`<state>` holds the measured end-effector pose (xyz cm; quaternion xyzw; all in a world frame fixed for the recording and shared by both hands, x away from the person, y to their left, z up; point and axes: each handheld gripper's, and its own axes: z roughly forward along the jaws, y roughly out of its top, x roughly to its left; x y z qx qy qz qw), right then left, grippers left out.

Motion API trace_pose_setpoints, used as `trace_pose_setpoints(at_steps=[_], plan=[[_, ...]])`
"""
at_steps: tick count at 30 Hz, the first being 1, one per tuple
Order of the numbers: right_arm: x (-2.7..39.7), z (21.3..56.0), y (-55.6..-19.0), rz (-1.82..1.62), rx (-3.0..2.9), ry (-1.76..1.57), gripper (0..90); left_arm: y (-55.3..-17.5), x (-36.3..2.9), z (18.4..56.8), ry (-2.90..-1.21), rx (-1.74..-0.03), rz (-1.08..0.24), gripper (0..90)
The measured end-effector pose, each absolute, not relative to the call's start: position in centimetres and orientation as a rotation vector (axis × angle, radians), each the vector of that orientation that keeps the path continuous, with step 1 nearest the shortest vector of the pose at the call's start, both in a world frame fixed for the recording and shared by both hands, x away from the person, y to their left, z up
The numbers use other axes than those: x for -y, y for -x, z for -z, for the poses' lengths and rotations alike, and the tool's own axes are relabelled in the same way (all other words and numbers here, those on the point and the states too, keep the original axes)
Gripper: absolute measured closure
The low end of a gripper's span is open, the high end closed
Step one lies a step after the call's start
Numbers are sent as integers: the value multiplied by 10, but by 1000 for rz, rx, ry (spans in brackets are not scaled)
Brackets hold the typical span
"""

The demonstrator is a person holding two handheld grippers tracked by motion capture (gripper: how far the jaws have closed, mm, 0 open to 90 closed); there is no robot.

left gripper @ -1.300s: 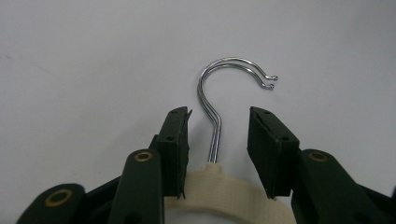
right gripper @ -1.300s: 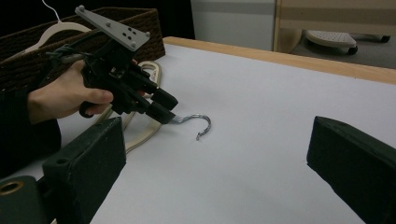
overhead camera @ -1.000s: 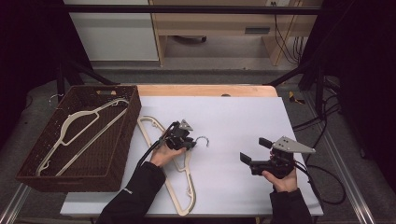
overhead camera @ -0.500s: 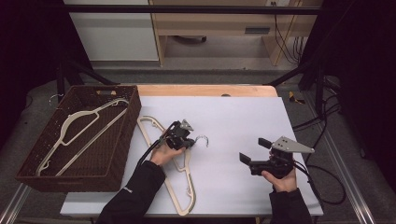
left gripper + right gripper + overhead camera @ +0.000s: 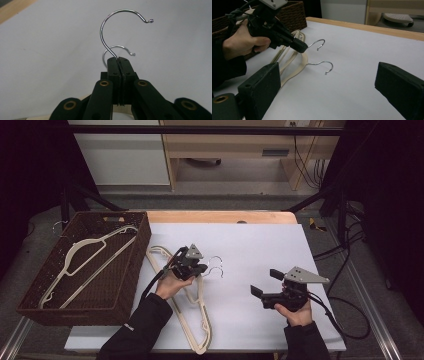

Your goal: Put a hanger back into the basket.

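Near the left edge of the tabletop (image 5: 260,245), beside a brown wicker basket (image 5: 125,285), two cream hangers lie stacked, their long bodies running toward the near edge and their wire hooks pointing toward the middle. The left gripper (image 5: 199,268) is clenched on the neck of the upper hanger (image 5: 170,262), at the base of its hook (image 5: 117,27), and lifts it just above the lower hanger (image 5: 197,330). The right gripper (image 5: 265,282) hovers released, well apart near the right edge, jaws facing the hooks. The basket, just left of the grasped hanger, already holds one hanger (image 5: 85,262) lying diagonally; it looks the likely destination.
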<state>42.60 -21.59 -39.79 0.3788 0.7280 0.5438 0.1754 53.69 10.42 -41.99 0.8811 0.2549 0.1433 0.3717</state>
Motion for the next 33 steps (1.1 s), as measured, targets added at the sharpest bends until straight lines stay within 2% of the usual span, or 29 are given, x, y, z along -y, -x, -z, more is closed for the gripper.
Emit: trace_pose_setpoints(at_steps=[23, 33], plan=[[141, 390, -443, -1653, -2123, -1100, 113, -510, -130, 400, -2148, -666, -410, 885], [102, 400, -456, -1584, -2214, -1103, 154, -504, -135, 398, -2133, -665, -418, 885]])
